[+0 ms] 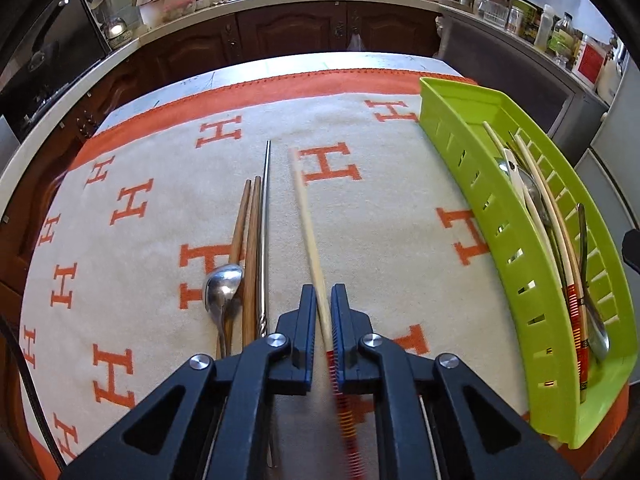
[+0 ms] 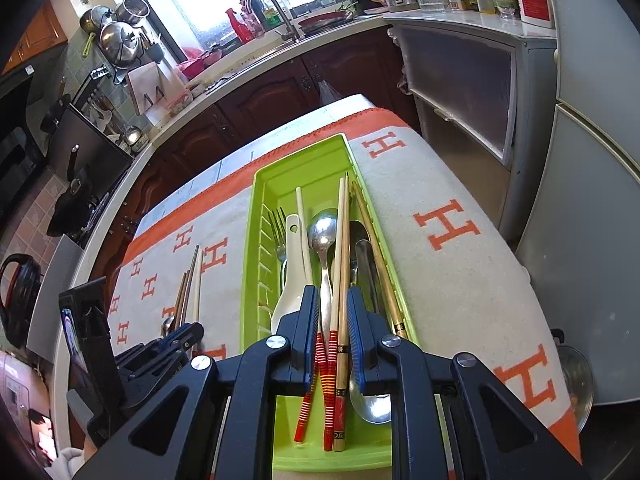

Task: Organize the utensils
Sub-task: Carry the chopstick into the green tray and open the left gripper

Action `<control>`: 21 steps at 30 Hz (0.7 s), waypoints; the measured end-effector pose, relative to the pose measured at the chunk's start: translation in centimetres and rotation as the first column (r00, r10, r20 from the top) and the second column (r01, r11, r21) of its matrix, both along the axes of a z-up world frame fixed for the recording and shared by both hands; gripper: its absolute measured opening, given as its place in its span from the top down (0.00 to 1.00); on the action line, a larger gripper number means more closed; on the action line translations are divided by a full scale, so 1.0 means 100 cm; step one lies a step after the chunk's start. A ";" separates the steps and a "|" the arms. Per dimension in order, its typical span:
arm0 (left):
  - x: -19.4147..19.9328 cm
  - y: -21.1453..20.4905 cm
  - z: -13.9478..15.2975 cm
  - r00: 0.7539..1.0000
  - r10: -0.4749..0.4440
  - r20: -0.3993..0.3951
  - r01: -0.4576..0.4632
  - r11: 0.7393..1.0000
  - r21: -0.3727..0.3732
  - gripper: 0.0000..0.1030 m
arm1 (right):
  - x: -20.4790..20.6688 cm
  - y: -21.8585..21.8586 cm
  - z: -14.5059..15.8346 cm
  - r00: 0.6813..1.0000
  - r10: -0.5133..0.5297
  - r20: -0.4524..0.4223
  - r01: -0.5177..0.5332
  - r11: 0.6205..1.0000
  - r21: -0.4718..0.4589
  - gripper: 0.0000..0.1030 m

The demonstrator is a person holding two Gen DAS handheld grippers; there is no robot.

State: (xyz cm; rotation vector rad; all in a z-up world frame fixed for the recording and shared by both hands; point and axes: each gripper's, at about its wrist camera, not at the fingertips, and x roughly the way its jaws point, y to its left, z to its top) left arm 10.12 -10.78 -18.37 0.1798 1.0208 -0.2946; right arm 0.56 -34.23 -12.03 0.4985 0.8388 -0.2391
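Observation:
My left gripper [image 1: 323, 300] is shut on a cream chopstick with a red striped end [image 1: 306, 216], its tip pointing away over the cloth. To its left lie two brown wooden chopsticks [image 1: 250, 248], a metal chopstick [image 1: 265, 232] and a metal spoon [image 1: 222, 292]. The green utensil tray [image 1: 480, 216] stands at the right with several utensils in it. My right gripper [image 2: 333, 308] hovers open over the tray [image 2: 260, 200], above chopsticks [image 2: 340, 264], spoons [image 2: 323, 236], a white ladle spoon [image 2: 290, 280] and a fork [image 2: 278, 228]. It holds nothing.
The table is covered by a cream cloth with orange H marks [image 1: 160, 168]. Kitchen counters and dark cabinets [image 1: 288, 32] stand behind; a fridge [image 2: 592, 160] is to the right. The left gripper shows in the right wrist view [image 2: 180, 340].

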 end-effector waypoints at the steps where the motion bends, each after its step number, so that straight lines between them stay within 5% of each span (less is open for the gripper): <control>1: 0.002 0.003 0.001 1.000 0.006 -0.017 -0.006 1.000 -0.018 0.97 | -0.002 -0.001 0.001 1.000 -0.003 0.004 0.003 1.000 0.002 0.86; 6: 0.005 0.014 0.015 0.994 0.030 -0.109 -0.046 0.987 -0.151 0.97 | -0.010 -0.003 0.009 0.999 -0.012 0.030 0.012 1.000 0.006 0.86; 13: -0.005 -0.012 0.068 0.994 -0.046 -0.102 0.015 0.957 -0.291 0.97 | -0.020 -0.005 0.017 0.998 -0.028 0.053 0.027 0.999 0.017 0.86; 21: -0.007 -0.085 0.084 0.984 -0.140 -0.107 0.102 0.950 -0.296 0.97 | -0.030 -0.008 0.024 0.997 -0.050 0.060 0.049 0.999 0.017 0.86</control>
